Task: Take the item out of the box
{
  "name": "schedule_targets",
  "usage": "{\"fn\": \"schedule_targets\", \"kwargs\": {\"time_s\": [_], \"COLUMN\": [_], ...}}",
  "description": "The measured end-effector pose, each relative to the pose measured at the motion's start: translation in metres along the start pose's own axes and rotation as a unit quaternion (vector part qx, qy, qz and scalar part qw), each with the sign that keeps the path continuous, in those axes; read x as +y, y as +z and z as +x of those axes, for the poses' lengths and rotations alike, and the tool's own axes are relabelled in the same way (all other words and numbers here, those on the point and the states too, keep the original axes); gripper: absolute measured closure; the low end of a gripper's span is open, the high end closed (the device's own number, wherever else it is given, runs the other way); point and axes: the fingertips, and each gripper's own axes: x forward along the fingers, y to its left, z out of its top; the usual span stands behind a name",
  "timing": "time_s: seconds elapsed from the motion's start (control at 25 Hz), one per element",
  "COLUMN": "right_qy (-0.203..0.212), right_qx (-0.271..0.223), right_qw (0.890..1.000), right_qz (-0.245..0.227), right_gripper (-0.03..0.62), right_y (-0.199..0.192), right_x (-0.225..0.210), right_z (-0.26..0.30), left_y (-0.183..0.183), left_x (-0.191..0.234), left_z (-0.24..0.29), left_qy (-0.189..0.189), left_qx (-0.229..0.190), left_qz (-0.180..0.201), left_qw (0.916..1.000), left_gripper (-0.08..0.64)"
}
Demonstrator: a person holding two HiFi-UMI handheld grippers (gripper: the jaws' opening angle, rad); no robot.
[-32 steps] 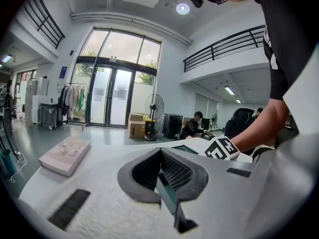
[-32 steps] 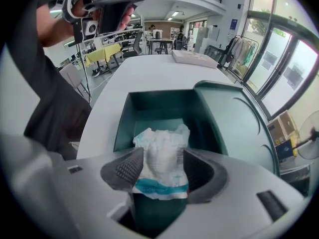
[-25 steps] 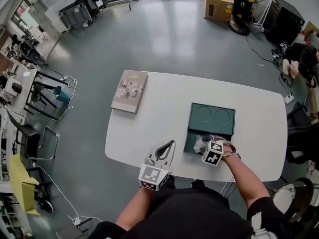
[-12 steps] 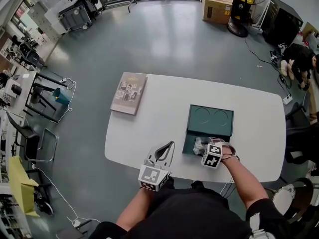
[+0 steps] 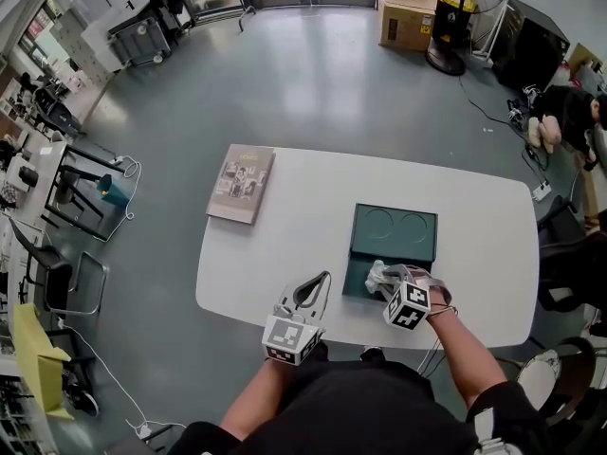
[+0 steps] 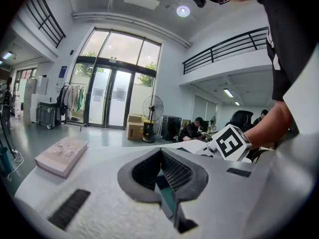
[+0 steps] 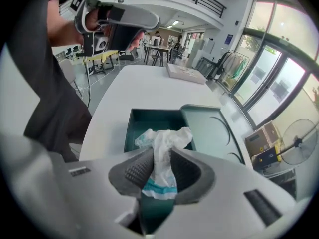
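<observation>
You are working at the white table (image 5: 285, 254), which is carrying the dark green box (image 5: 394, 235), its lid lying open. The book (image 5: 241, 184) is lying well left of the box, past its far corner. Your left tongs (image 6: 160, 156) are hovering just left of the box's near end, tips together on nothing. Your right tongs (image 7: 161, 158) are closing over the box's near tray, pads pressing the crumpled white wad (image 7: 164, 141) (teal stripe on it).
</observation>
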Motion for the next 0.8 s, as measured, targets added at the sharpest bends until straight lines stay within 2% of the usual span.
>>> {"fn": "schedule_targets", "kwargs": {"time_s": [0.24,0.36,0.48,0.56,0.64,0.8], "right_qy": [-0.081,-0.113,-0.147,-0.169,-0.190,-0.225], "right_qx": [-0.075,-0.115,-0.157,-0.187,-0.224,-0.307], "right_qw": [0.993,0.985,0.971,0.960,0.944,0.896], "right_qz": [0.038,0.068,0.100,0.121,0.151,0.228], "right_gripper": [0.480,0.484,0.486,0.488,0.488,0.486], "right_y": [0.025,0.037,0.050,0.056,0.062,0.071], "right_x": [-0.023,-0.034,-0.048,-0.056,-0.064,-0.078], "right_z": [-0.042,-0.064,-0.089,-0.106,-0.122,-0.152], "left_y": [0.006,0.006,0.005,0.006,0.011,0.017], "left_x": [-0.006,-0.007,-0.008,-0.009,-0.010,-0.010], "left_z": [0.005,0.006,0.008,0.009,0.010,0.010], "left_qy": [-0.002,-0.007,-0.013,-0.013,-0.009,-0.011], "left_qx": [0.001,0.000,-0.003,-0.003,-0.003,-0.013], "left_qz": [-0.003,0.000,0.004,0.005,0.002,0.007], "left_qw": [1.0000,1.0000,0.9999,0.9999,1.0000,0.9998], "left_gripper": [0.546,0.546,0.546,0.546,0.546,0.546]}}
